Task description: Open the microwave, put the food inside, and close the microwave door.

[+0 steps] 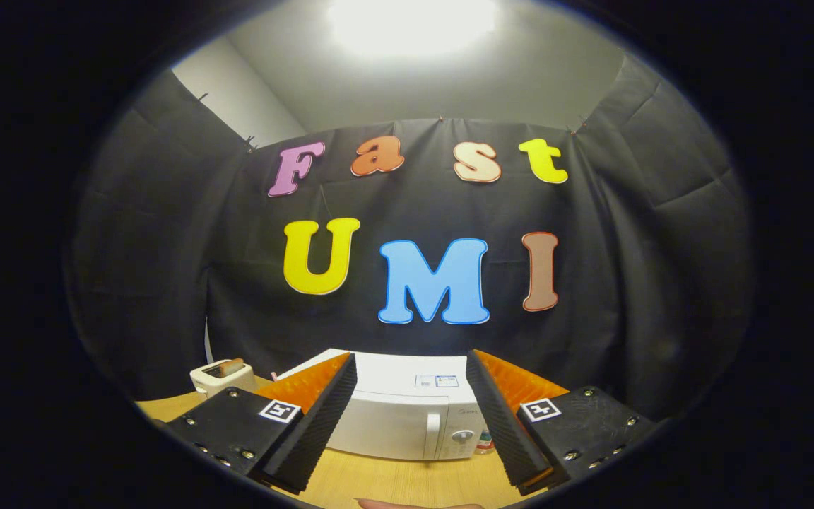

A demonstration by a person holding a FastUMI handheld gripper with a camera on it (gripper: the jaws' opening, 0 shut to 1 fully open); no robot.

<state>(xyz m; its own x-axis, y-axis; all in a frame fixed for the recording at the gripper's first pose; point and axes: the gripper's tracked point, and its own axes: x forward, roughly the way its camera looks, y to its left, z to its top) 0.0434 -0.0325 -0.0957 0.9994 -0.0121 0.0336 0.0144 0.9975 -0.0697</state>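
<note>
A white microwave (393,417) stands on the wooden table (407,481) beyond my fingers, its door closed, with a vertical handle (433,435) and a round dial (462,436) on its right side. My gripper (410,378) is open, its two black ribbed pads wide apart, nothing between them; the microwave shows through the gap. The left finger (322,417) and right finger (495,417) are held above the table, well short of the microwave. A thin pinkish edge of something (417,504) lies at the table's near side, too little visible to identify.
A small white toaster (220,375) with something orange-brown in its slot stands on the table to the left of the microwave. A small item (485,444) sits just right of the microwave, mostly hidden by my right finger. Black cloth walls enclose the booth.
</note>
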